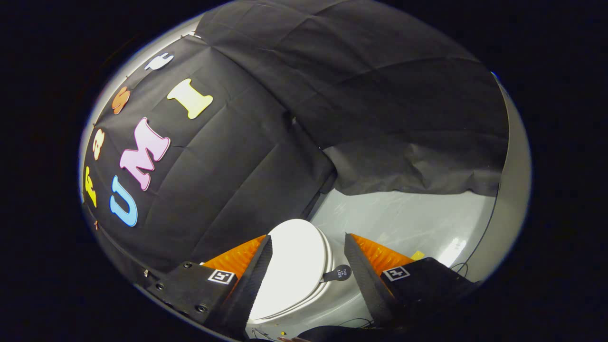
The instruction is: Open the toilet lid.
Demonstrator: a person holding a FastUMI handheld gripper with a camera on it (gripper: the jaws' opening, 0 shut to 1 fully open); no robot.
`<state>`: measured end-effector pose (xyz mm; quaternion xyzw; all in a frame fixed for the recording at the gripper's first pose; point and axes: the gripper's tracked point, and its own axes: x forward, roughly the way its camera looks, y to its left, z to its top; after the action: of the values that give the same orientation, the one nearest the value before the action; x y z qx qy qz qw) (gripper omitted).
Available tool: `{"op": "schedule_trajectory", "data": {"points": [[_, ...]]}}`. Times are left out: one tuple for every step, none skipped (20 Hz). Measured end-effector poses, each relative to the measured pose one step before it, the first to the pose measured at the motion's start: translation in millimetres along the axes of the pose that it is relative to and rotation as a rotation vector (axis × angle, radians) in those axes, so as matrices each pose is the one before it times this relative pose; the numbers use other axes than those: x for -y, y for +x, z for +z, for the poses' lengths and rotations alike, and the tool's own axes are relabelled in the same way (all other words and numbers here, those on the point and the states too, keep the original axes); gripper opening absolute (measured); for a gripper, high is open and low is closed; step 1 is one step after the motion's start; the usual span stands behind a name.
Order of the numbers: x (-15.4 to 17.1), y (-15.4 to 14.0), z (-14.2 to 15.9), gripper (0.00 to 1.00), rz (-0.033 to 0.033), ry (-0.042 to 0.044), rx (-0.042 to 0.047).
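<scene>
Your gripper [308, 247] has its fingers spread wide, holding nothing — the white toilet lid [292, 266] lies down flat between them and a little beyond, not touched by either finger. A small dark round tag [341, 273] sticks out from the lid's rim, near one finger, over the grey floor [408, 223]
</scene>
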<state>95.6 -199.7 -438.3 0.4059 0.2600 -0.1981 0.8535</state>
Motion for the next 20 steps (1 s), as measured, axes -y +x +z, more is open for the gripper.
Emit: {"op": "schedule_trajectory", "data": {"points": [[2.77, 5.98, -5.50, 0.98, -0.00163, 0.02079, -0.01675], [6.01, 6.62, -3.86, 0.97, 0.00215, 0.02696, -0.01118], [7.42, 6.81, -3.07, 0.98, 0.00209, 0.02984, -0.01199], [5.96, 6.20, -2.54, 0.98, 0.00466, 0.03371, -0.01164], [7.59, 6.38, -3.65, 0.98, 0.00647, 0.03756, -0.01524], [6.46, 7.75, -3.75, 0.97, 0.00432, 0.03420, -0.01447], [6.79, 6.81, -5.47, 0.98, 0.00273, 0.03158, -0.01746], [7.06, 7.45, -5.70, 0.98, -0.00053, 0.02821, -0.01860], [5.73, 7.54, -7.50, 0.97, 0.00253, 0.02648, -0.01894], [5.57, 5.65, -6.48, 0.98, -0.00035, 0.02188, -0.01702], [7.00, 7.50, -3.51, 0.98, 0.00241, 0.02482, -0.01857], [5.38, 6.72, -3.40, 0.98, 0.00832, 0.03327, -0.01810], [1.33, 5.51, -0.14, 0.98, 0.01730, 0.03654, -0.01485], [0.54, 6.03, -0.96, 0.98, 0.01513, 0.03199, -0.01138], [2.69, 6.47, -2.95, 0.97, 0.00103, 0.01807, -0.01430], [4.52, 6.68, -5.09, 0.97, -0.01159, 0.01089, -0.02112], [4.00, 4.30, -4.92, 0.97, -0.00137, 0.00995, -0.02018], [4.08, 3.20, -3.12, 0.97, 0.00182, 0.00620, -0.01319], [6.11, 4.21, -1.42, 0.97, -0.00525, -0.00039, -0.00796], [4.10, 3.90, -2.39, 0.97, -0.00340, -0.00632, -0.00784]]}}
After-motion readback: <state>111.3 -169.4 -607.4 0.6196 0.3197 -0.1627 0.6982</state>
